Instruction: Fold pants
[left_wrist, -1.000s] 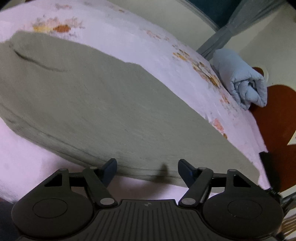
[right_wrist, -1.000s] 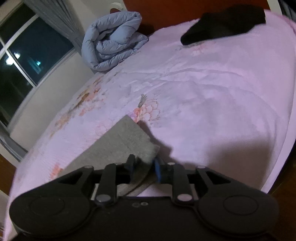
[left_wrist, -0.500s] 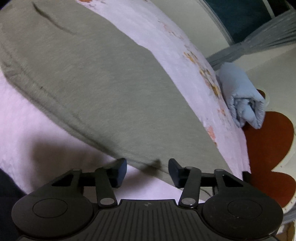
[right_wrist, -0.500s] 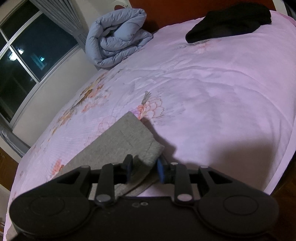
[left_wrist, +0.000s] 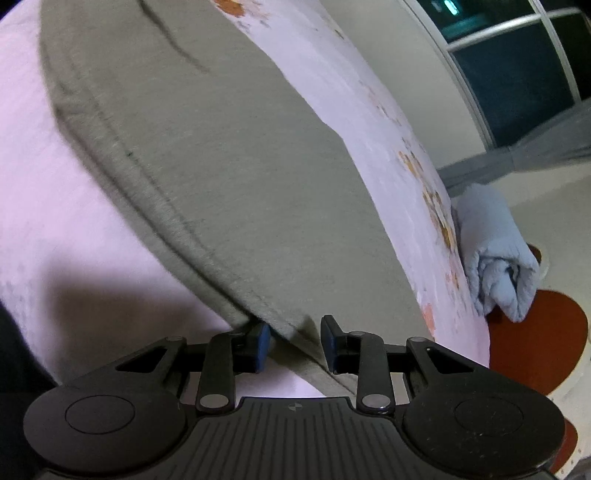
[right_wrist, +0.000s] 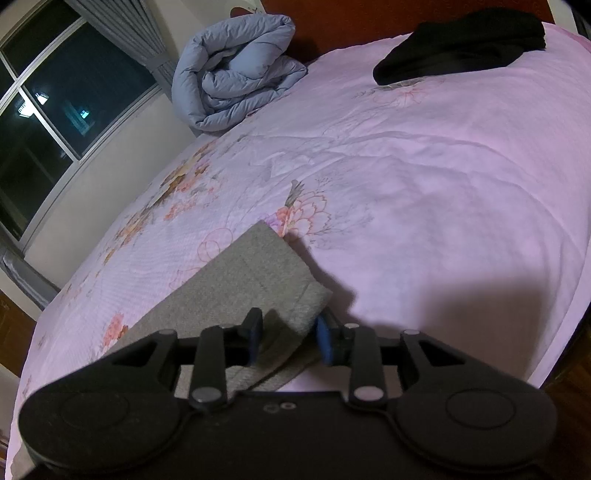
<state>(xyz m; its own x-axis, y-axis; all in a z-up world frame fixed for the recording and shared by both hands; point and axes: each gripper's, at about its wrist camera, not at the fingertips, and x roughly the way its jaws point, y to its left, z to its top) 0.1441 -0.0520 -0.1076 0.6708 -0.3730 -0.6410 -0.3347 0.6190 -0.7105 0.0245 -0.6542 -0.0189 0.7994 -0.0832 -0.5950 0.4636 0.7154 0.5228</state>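
A: What does the left wrist view show?

B: The grey pants fill the middle of the frame, lying flat on the pink floral bedspread and running from the upper left down to the bottom centre. The left gripper sits at the bottom centre, its jaws partly open with the near edge of the pants between them. The blue pads stand a little off the cloth, so whether they have hold of it I cannot tell.

A: Anything else there?

B: A rolled pale-blue quilt at the right edge, with a dark window in the upper right.

A: And the right wrist view?

B: The right gripper is at the bottom centre, jaws narrowed around a doubled-over end of the pants. The cloth bunches between the pads and lifts off the bedspread there. The rest of the pants trails toward the lower left. The quilt lies at the upper left, a black garment at the upper right, the window at the left edge.
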